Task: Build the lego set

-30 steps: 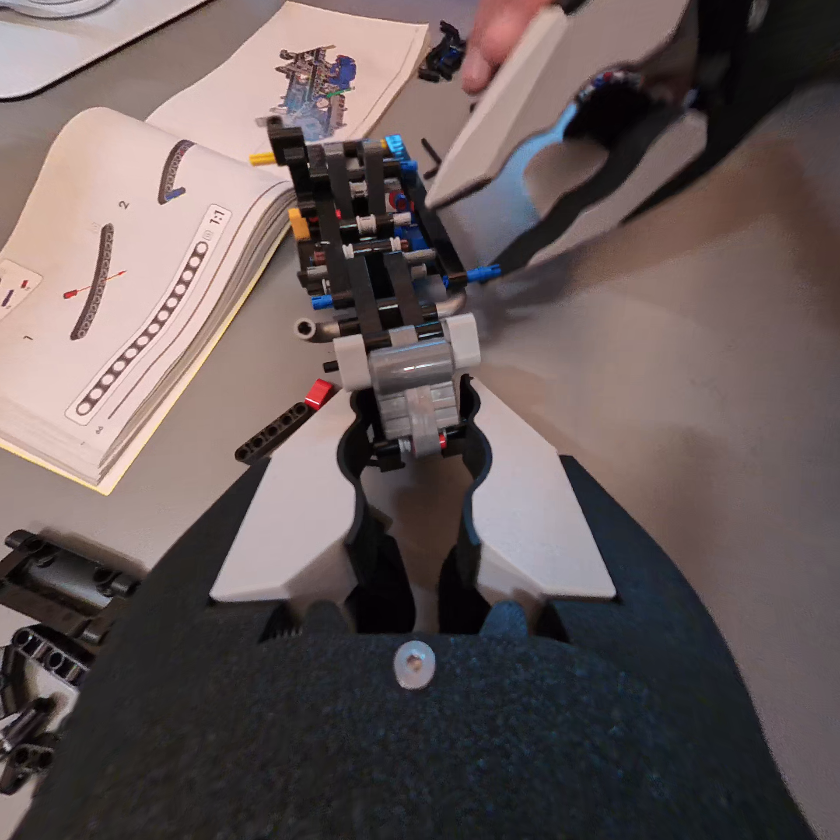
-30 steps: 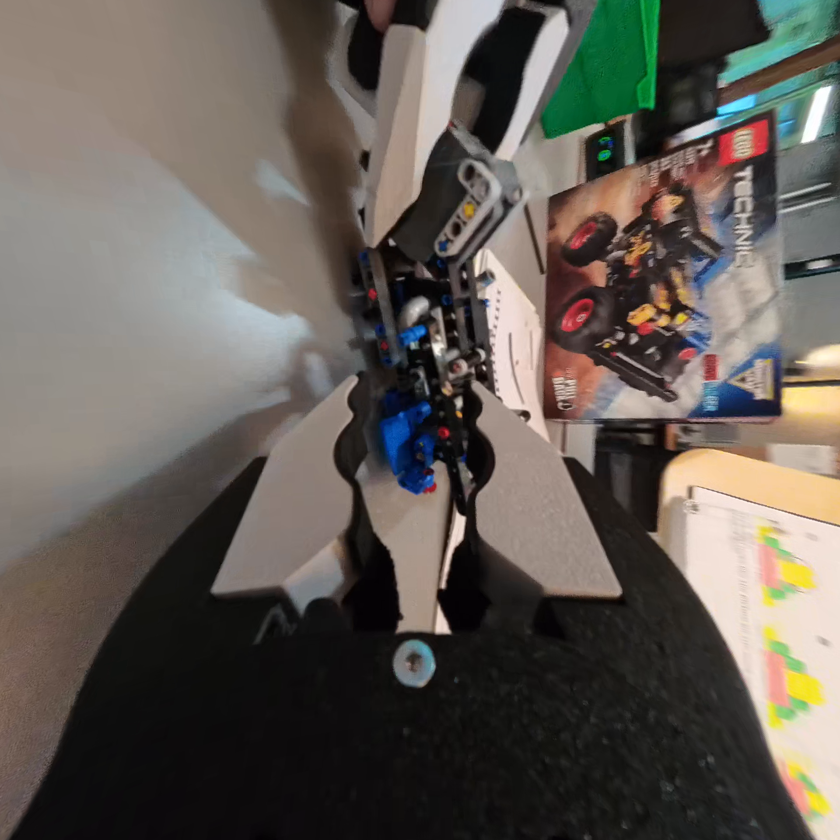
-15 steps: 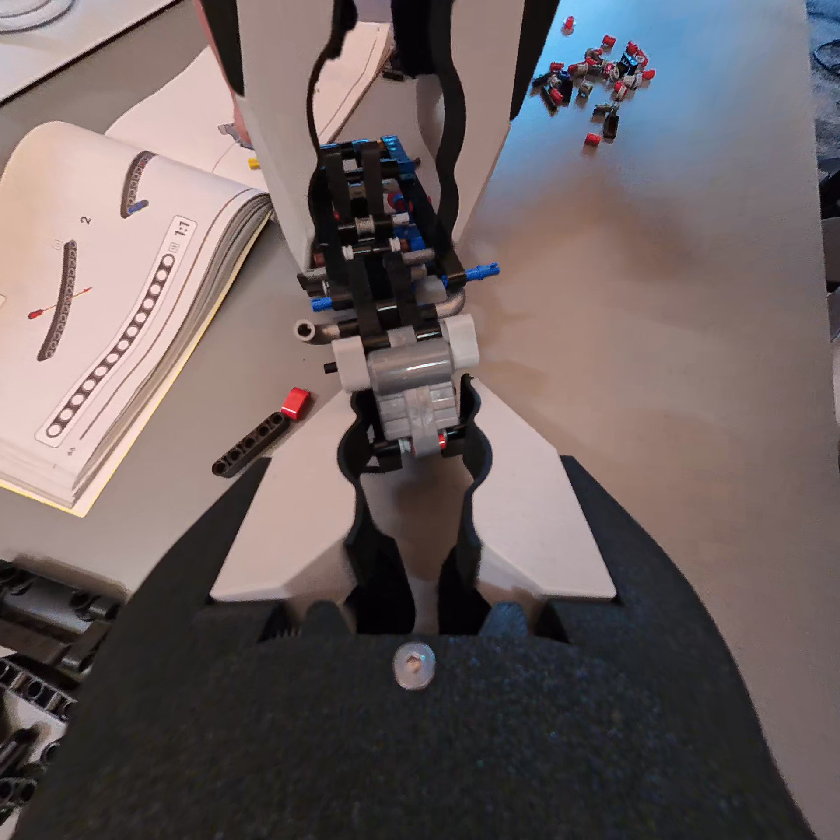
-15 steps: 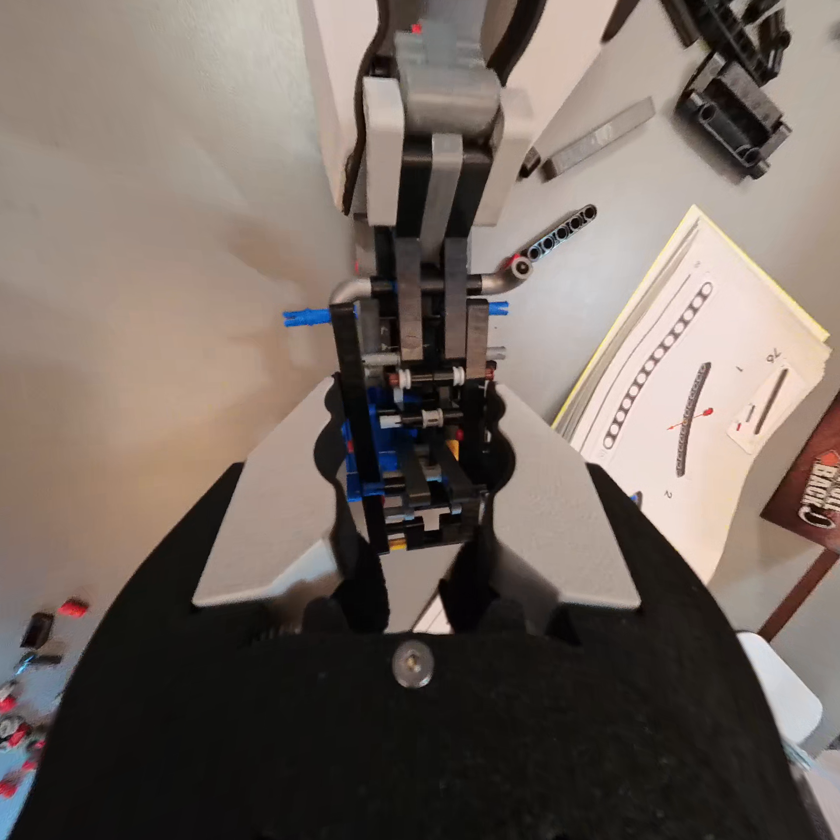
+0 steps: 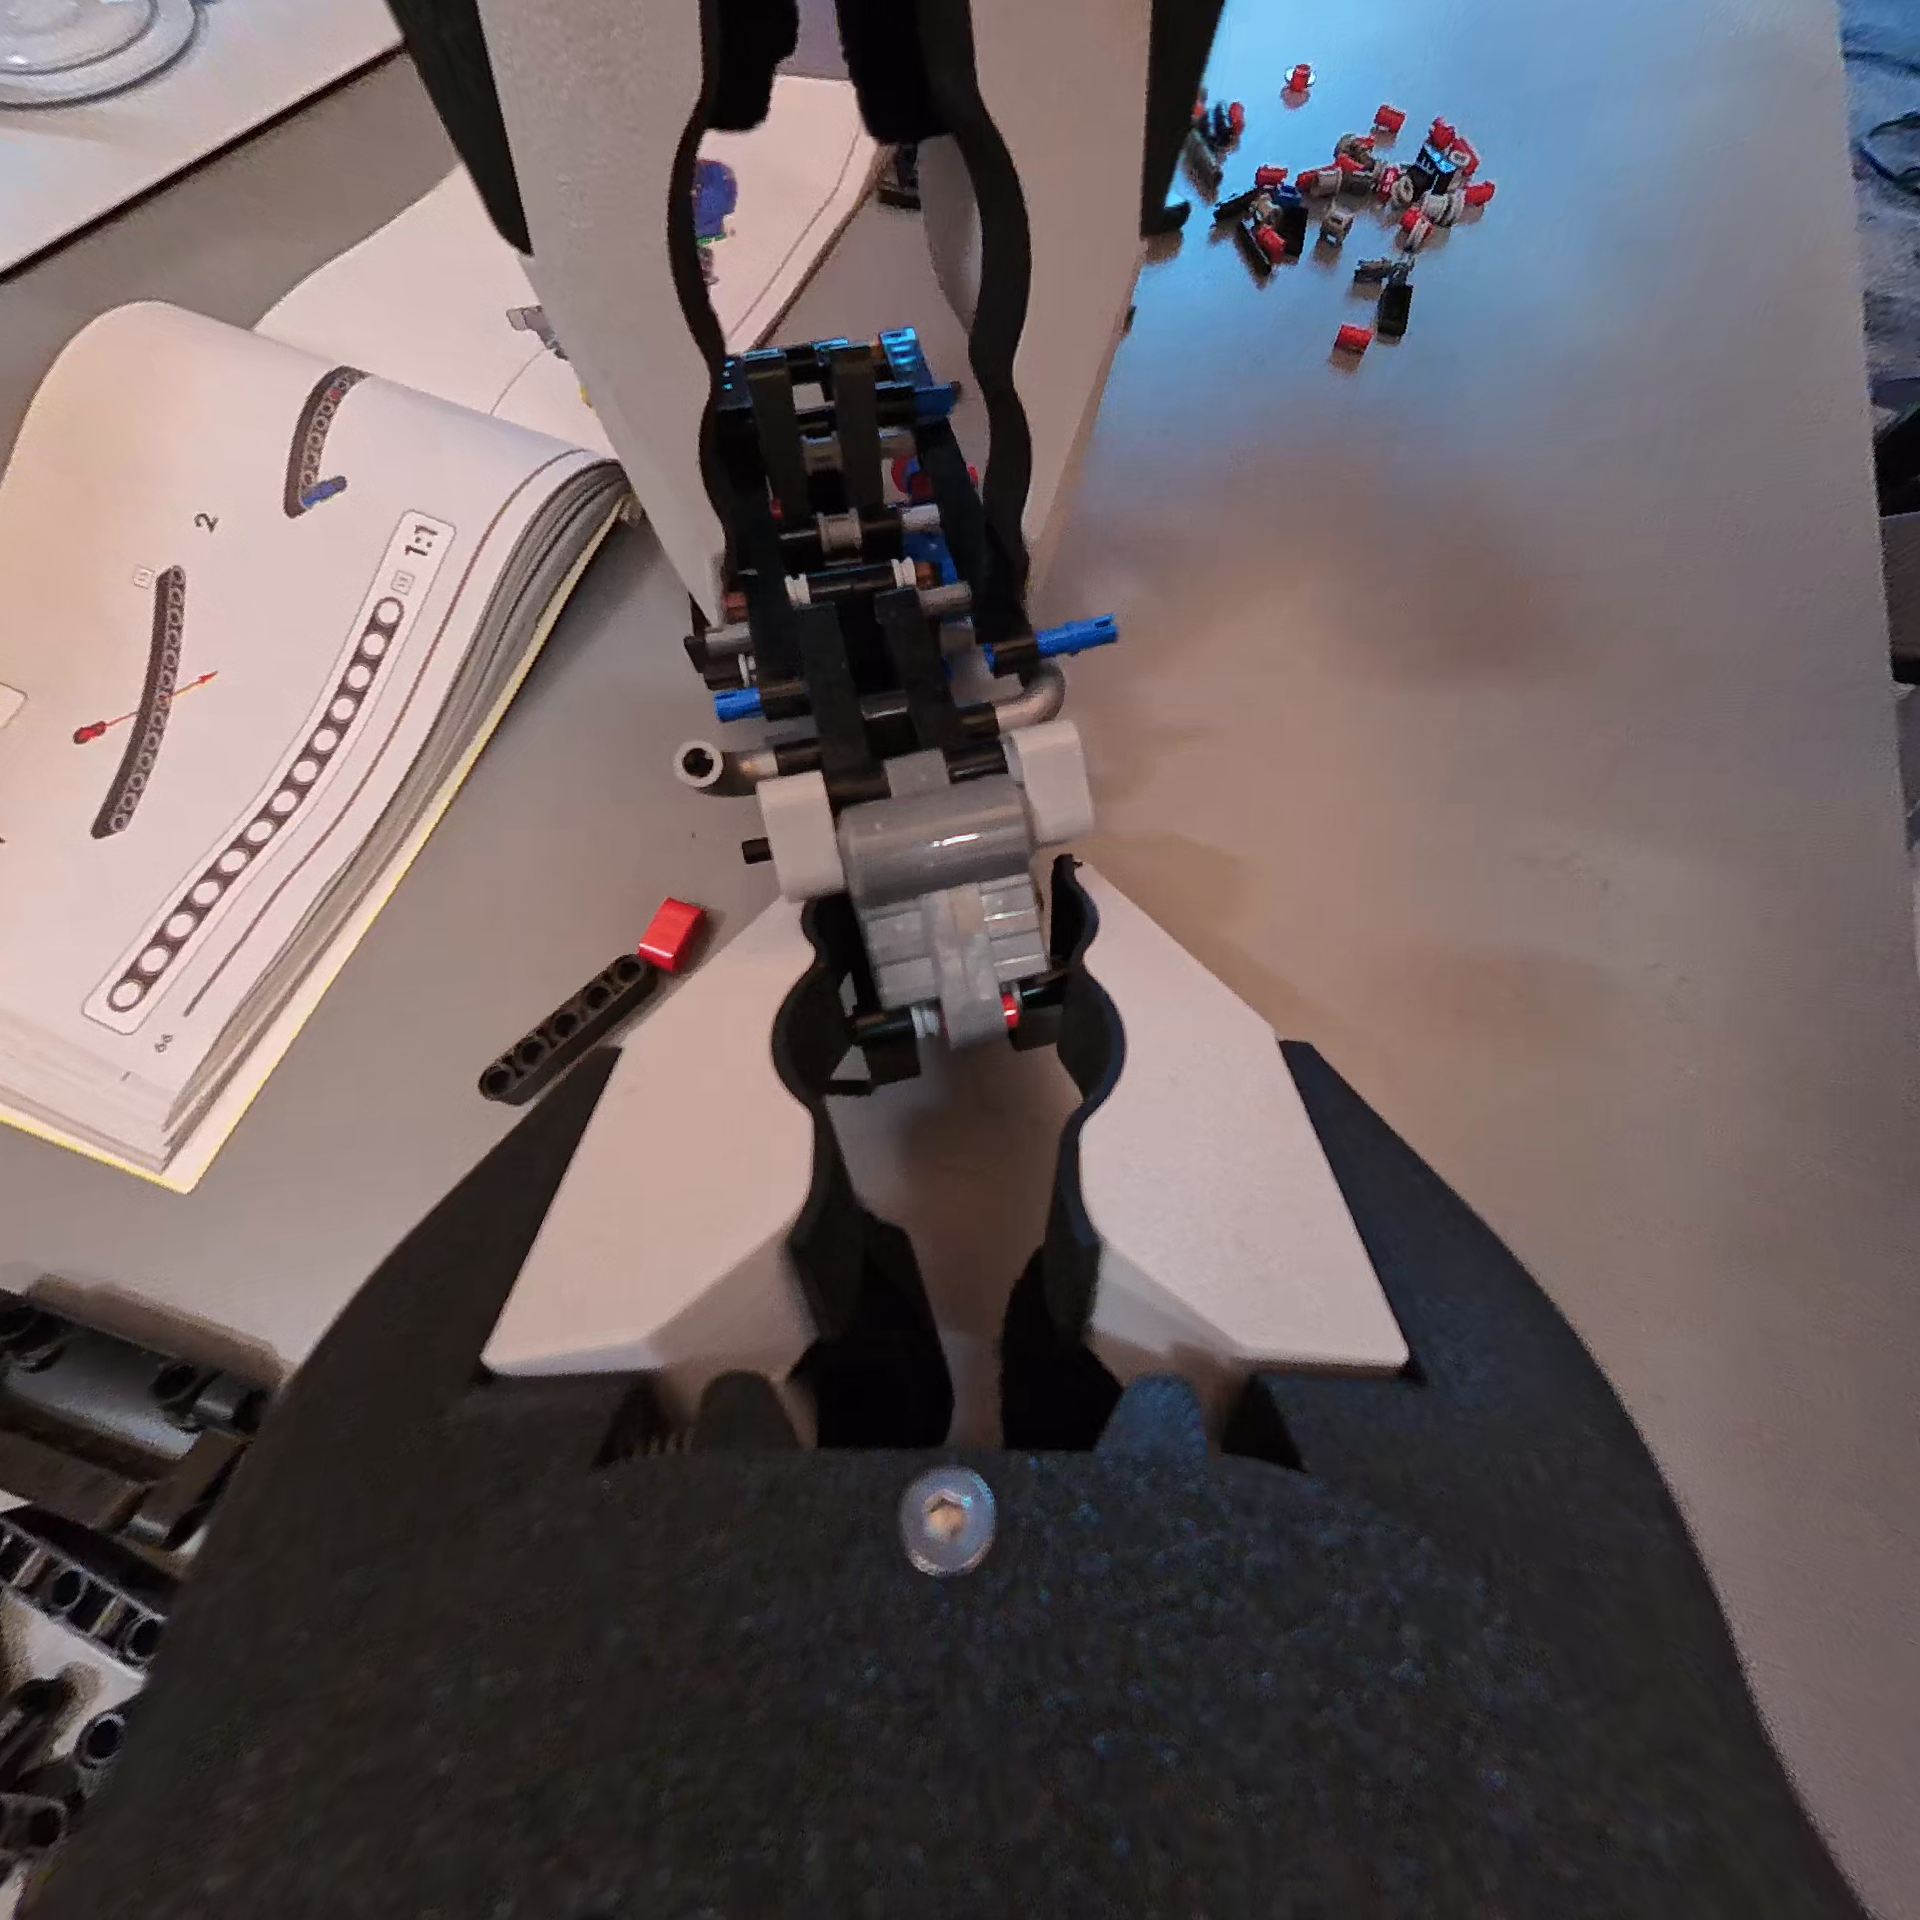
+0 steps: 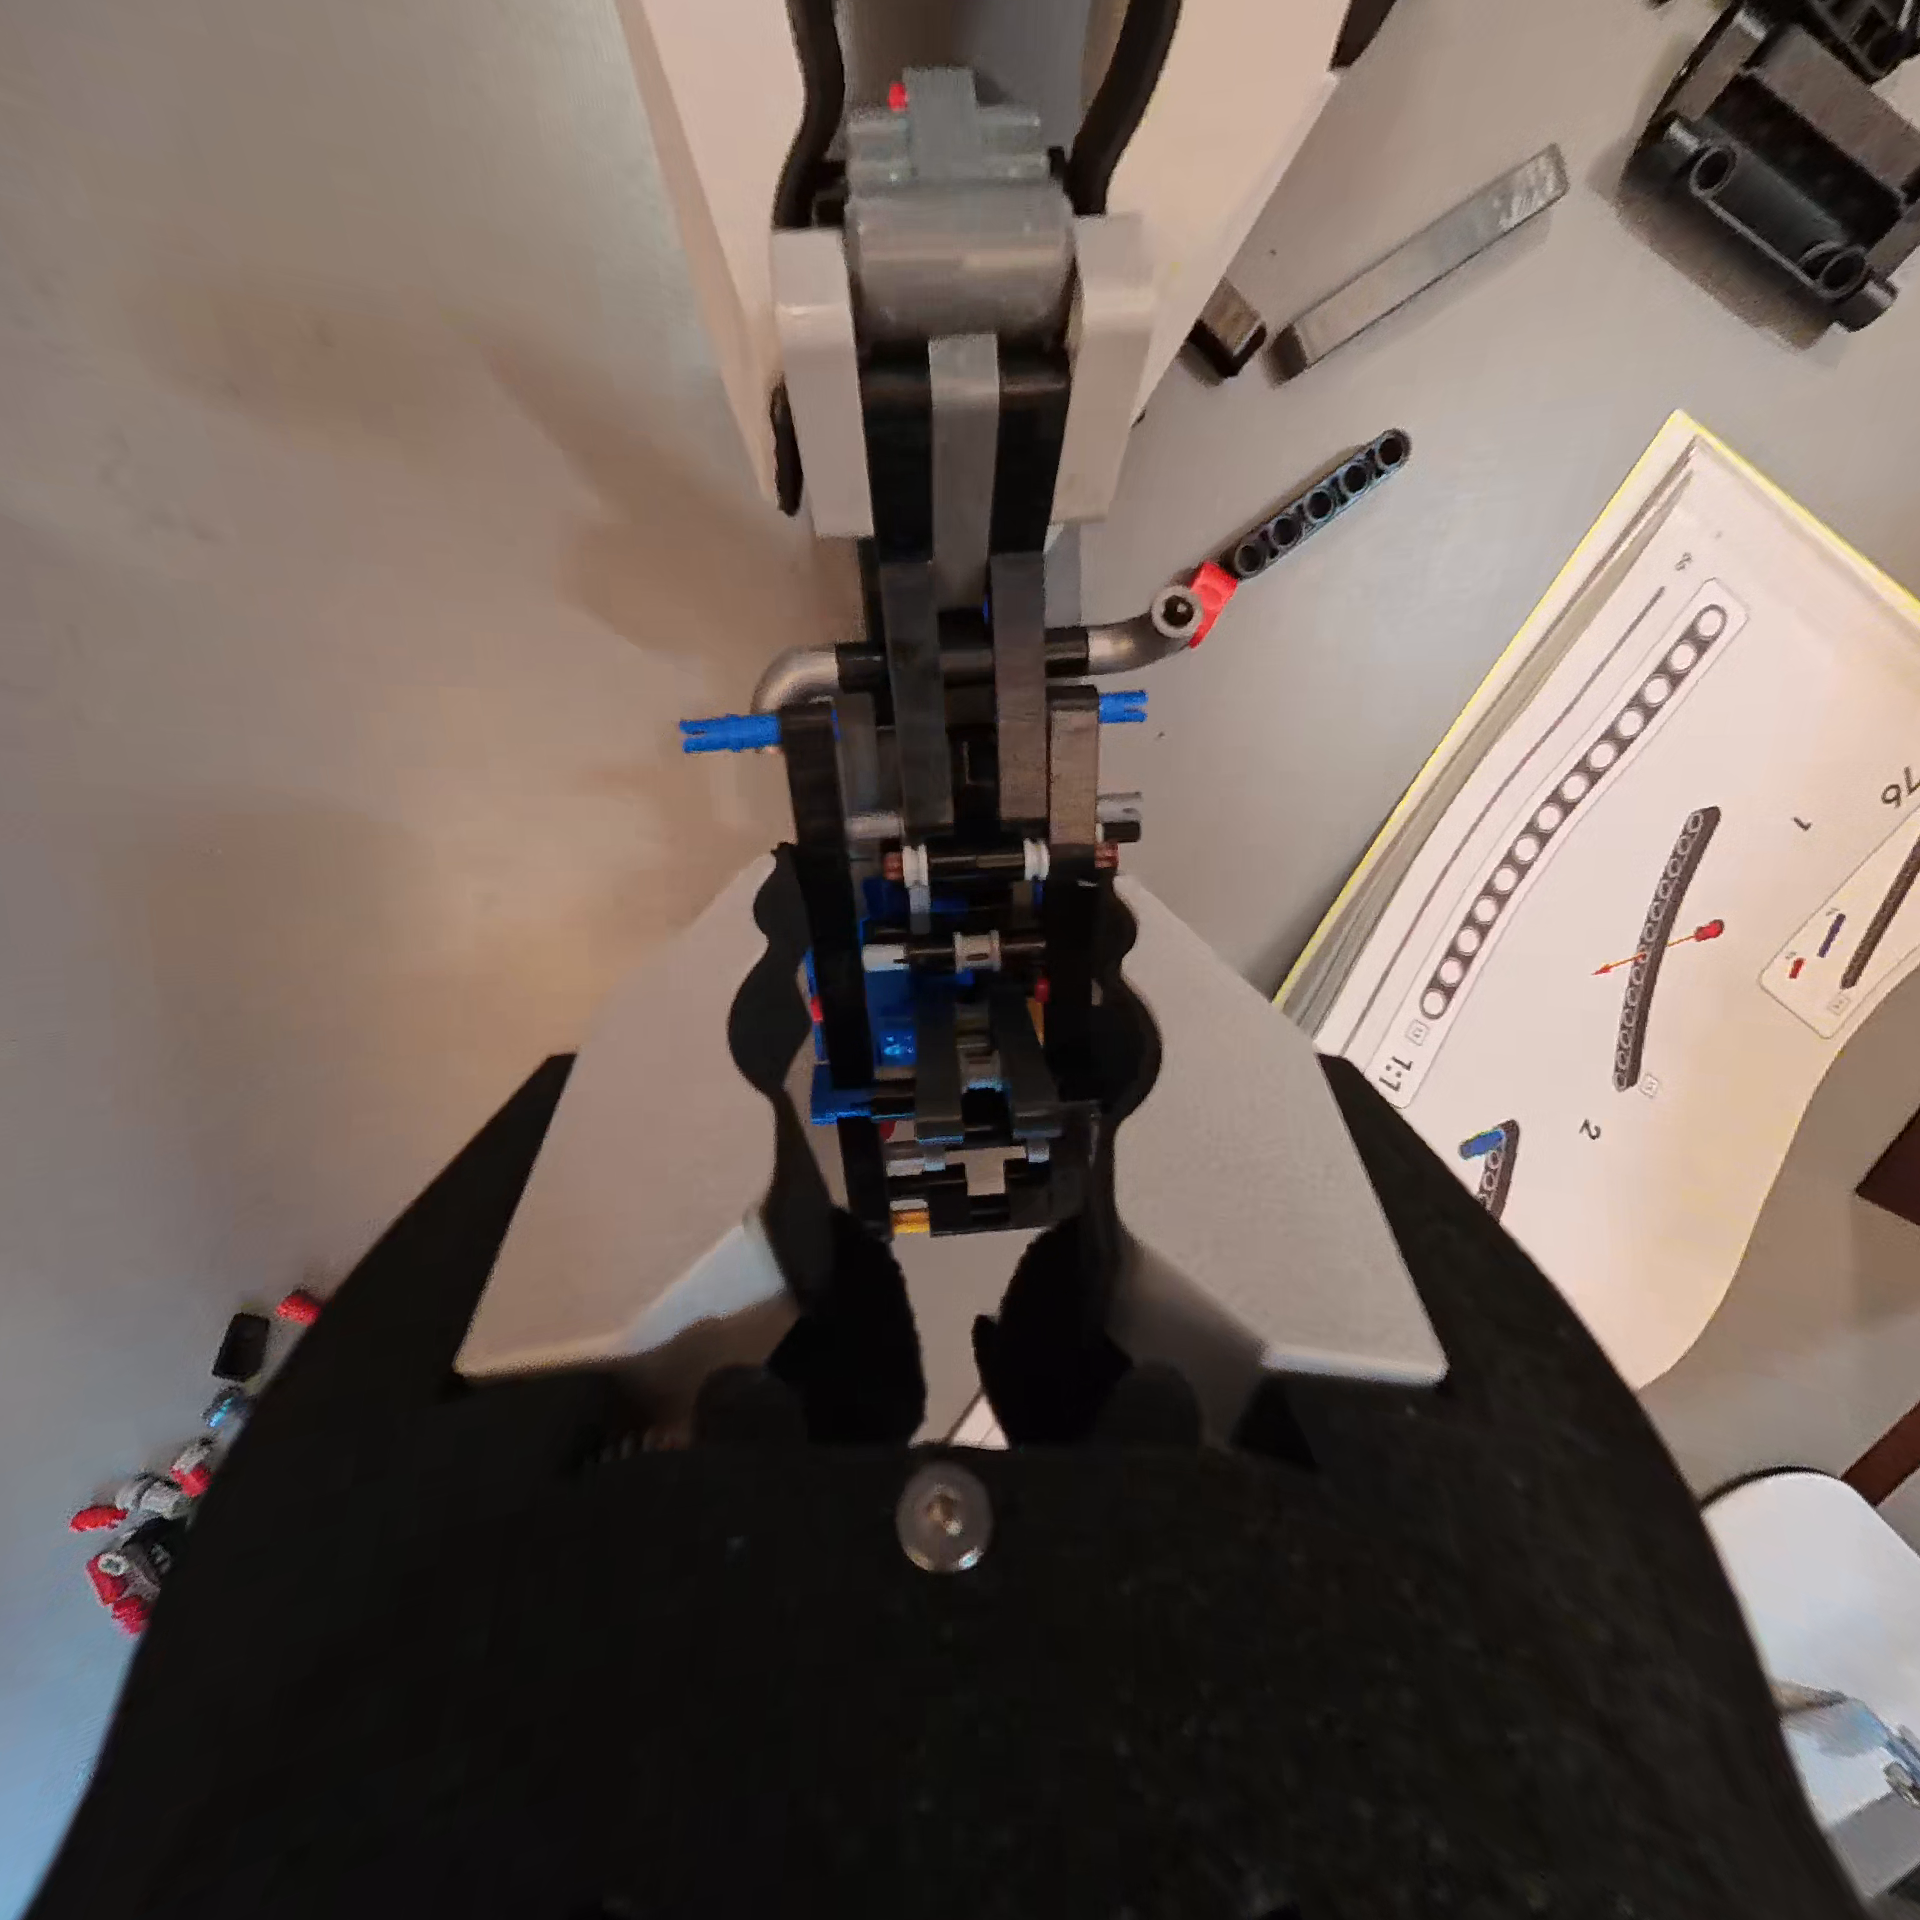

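Note:
A lego assembly of black beams, blue pins and a grey motor block hangs above the table between both grippers. My left gripper is shut on its grey motor end. My right gripper is shut on the opposite end, a black and blue frame. In the left wrist view the right gripper comes in from the top, with a finger along each side of the frame. In the right wrist view the left gripper holds the grey block at the top.
An open instruction booklet lies left of the assembly; it also shows in the right wrist view. A black beam and a red piece lie beside it. Small red and black parts are scattered far right. Black parts and a grey bar lie beyond. The grippers' ends are close to 6 cm from one another. The left tips stand about 4 cm off the red piece.
The right gripper has swung from a tilted pose at the upper right to straight opposite my left gripper, now along the assembly's far end. The left gripper kept its hold.

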`<state>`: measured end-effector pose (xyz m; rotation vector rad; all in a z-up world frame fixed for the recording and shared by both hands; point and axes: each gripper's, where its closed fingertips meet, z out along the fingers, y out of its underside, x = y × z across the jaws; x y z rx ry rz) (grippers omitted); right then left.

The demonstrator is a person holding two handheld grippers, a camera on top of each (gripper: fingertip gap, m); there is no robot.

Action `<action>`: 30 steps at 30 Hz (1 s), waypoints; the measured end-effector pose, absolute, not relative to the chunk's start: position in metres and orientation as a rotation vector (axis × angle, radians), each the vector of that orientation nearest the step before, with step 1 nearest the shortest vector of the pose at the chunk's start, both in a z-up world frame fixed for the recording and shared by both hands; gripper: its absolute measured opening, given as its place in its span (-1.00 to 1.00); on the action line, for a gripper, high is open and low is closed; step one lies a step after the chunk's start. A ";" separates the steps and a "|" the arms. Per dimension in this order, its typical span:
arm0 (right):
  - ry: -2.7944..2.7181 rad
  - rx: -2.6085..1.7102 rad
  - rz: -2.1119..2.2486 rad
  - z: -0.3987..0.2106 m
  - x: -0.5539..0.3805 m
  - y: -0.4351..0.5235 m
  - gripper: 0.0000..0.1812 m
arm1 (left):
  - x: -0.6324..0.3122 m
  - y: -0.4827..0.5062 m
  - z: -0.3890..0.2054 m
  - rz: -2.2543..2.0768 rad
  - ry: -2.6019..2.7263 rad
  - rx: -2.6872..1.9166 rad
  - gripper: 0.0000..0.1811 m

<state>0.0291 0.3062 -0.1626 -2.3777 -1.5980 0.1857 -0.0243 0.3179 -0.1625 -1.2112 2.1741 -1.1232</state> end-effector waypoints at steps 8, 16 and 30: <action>-1.577 -2.365 0.189 -0.162 0.030 0.305 -0.40 | -0.024 0.318 -0.163 -1.134 2.181 -1.200 -0.61; -1.500 -2.200 0.167 -0.134 0.023 0.305 -0.34 | -0.034 0.325 -0.164 -1.048 2.297 -1.051 -0.61; -1.062 -2.163 0.253 -0.144 0.058 0.294 -0.20 | -0.044 0.352 -0.092 -1.309 2.195 -1.165 -0.35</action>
